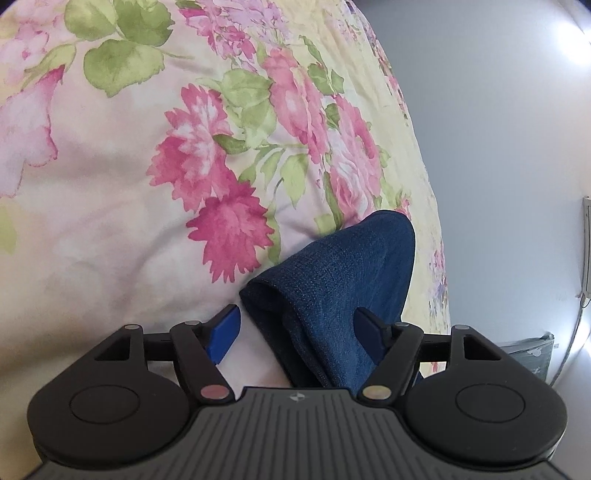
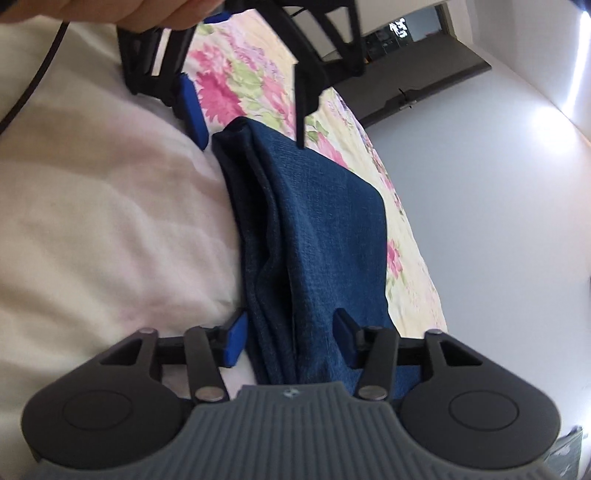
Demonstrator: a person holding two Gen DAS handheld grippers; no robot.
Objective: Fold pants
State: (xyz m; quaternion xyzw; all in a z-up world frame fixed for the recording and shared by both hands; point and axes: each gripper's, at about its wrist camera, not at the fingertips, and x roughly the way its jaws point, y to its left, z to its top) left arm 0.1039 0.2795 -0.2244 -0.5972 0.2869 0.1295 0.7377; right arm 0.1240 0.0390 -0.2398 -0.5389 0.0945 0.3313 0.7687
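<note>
Your left gripper (image 1: 295, 325) stands spread around the pants (image 1: 343, 280). Whether your right gripper (image 2: 290, 343) pinches them is unclear; letting go could spill the fold

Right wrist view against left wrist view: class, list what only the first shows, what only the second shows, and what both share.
Only the right wrist view: the left gripper seen from outside, a hand above it, a black cable, a dark doorway, and the jeans' long folded length.
Only the left wrist view: large green leaves of the print, and the left gripper's own jaws standing wide around the jeans' end.
Both: blue jeans on a floral bedsheet, grey floor.
</note>
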